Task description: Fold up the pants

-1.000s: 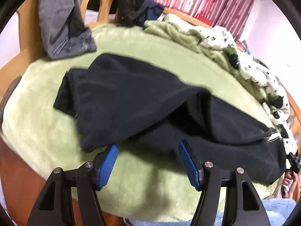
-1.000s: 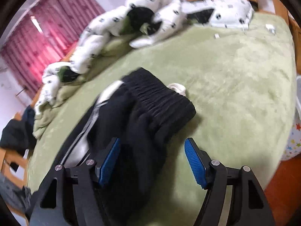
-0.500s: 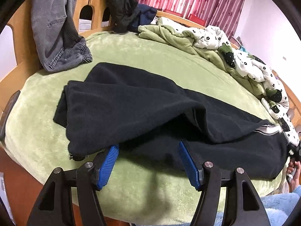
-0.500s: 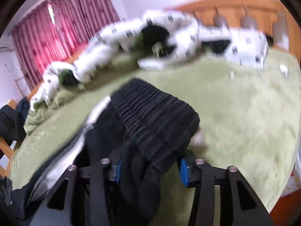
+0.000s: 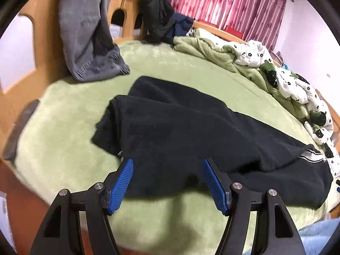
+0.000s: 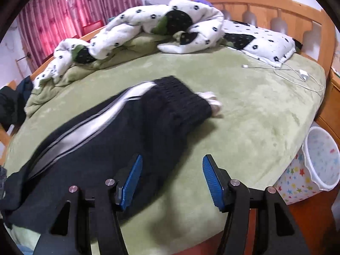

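Black fleece pants (image 5: 191, 131) lie lengthwise across the green bed (image 5: 63, 148), the leg ends doubled over at about 10 o'clock in the left wrist view, a white side stripe (image 5: 312, 155) at 3 o'clock. The left tongs (image 5: 167, 182) stand spread, pant fabric between the pads but not pinched. In the right wrist view the ribbed waistband (image 6: 182, 102) lies at centre; the right tongs (image 6: 171, 180), jaws just reopening, stand spread at the pants' edge, gripping nothing.
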A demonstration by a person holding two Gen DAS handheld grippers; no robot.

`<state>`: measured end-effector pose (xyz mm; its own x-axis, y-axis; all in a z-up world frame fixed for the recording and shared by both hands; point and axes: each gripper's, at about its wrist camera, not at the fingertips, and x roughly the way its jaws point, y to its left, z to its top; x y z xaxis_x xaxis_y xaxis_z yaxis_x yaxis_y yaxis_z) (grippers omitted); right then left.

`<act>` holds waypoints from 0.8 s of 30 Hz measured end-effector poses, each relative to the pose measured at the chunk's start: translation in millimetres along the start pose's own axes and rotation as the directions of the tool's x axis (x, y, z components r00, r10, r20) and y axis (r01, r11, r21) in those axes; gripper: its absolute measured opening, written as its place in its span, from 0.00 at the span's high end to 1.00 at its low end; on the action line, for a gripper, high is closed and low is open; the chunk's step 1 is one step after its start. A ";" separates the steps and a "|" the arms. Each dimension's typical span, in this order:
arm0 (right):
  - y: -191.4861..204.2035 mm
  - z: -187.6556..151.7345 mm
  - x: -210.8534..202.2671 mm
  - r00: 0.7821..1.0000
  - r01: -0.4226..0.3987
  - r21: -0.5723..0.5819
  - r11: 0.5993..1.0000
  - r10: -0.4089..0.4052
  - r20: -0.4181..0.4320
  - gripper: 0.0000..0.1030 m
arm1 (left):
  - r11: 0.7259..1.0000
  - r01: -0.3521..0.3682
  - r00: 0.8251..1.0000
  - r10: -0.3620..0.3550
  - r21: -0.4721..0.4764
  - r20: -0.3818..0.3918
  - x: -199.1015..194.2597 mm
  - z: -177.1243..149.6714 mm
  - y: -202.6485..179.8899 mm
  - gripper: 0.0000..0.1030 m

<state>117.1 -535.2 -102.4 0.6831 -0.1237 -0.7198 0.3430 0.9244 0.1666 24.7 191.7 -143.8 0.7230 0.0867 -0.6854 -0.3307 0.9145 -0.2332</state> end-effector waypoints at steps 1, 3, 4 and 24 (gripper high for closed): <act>9.9 1.1 -1.3 1.000 -0.009 -0.010 1.000 0.009 -0.004 0.42 | 1.000 -0.004 1.000 0.004 -0.003 -0.013 7.4 3.8 2.6 0.36; 37.1 2.0 -4.7 1.000 -0.025 -0.039 0.999 0.024 -0.014 0.42 | 0.999 0.033 0.999 -0.034 -0.033 -0.021 12.7 6.2 10.3 0.36; 52.8 2.2 -6.5 0.999 -0.036 -0.058 0.998 0.035 -0.019 0.42 | 0.997 0.055 0.998 -0.056 -0.050 -0.018 12.5 5.1 15.1 0.37; 282.6 -40.5 78.0 0.898 -0.410 -0.219 0.886 0.349 -0.266 0.37 | 0.996 0.088 0.988 -0.088 0.006 0.126 18.0 64.0 9.8 0.89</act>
<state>241.2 -268.9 -138.8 0.5618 0.3080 -0.7678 -0.1174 0.9484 0.2945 73.3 227.5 -114.2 0.8198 0.0550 -0.5700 -0.2625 0.9207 -0.2887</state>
